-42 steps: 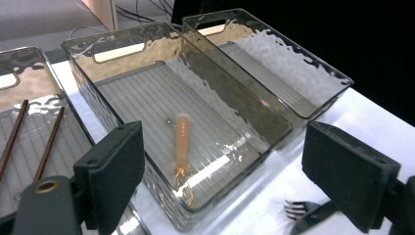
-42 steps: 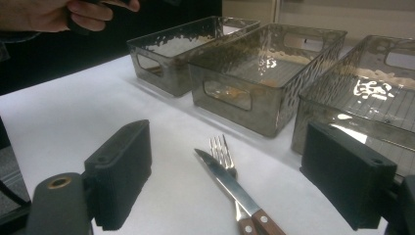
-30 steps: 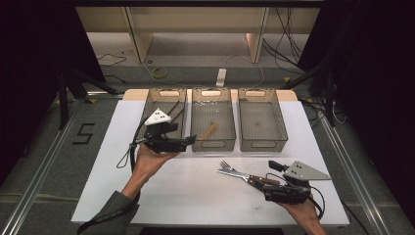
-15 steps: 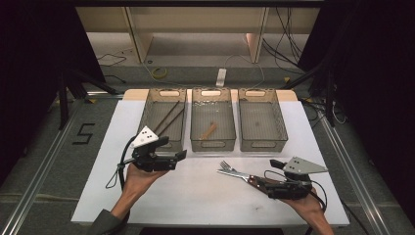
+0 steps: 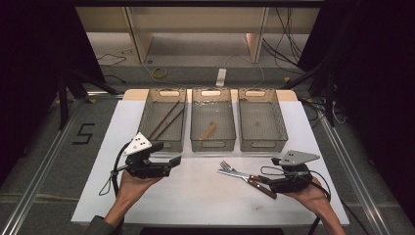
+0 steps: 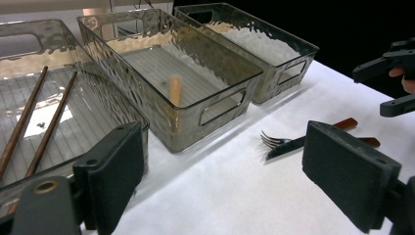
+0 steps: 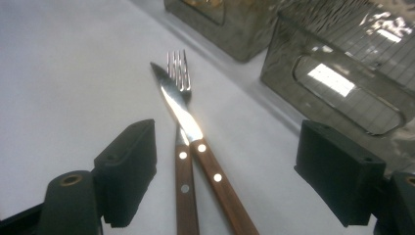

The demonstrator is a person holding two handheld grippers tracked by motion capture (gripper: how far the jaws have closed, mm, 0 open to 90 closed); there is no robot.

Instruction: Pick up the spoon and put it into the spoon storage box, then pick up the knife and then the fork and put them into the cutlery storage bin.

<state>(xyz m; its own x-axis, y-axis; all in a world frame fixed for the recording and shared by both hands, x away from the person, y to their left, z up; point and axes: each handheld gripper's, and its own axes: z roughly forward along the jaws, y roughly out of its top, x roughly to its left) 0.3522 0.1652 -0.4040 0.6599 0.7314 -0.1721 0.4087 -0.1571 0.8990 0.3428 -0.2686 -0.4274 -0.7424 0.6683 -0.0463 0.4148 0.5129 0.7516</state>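
We see a wood-handled fork (image 7: pixel 181 147) and knife (image 7: pixel 195 142) crossed on the white surface (image 5: pixel 195 196); the right tongs (image 7: pixel 235 176) gape wide astride the handles, while the left tongs (image 6: pixel 220 181) gape wide, empty.

The high view looks forward and down from above the near table edge, taking in the whole white table (image 5: pixel 147 205). The left gripper view sits low, facing across three clear ribbed plastic bins (image 6: pixel 186 83). The right gripper view looks closely down on the wood-handled steel knife and fork (image 7: pixel 188 132), which both gripper views share ahead of their jaws.
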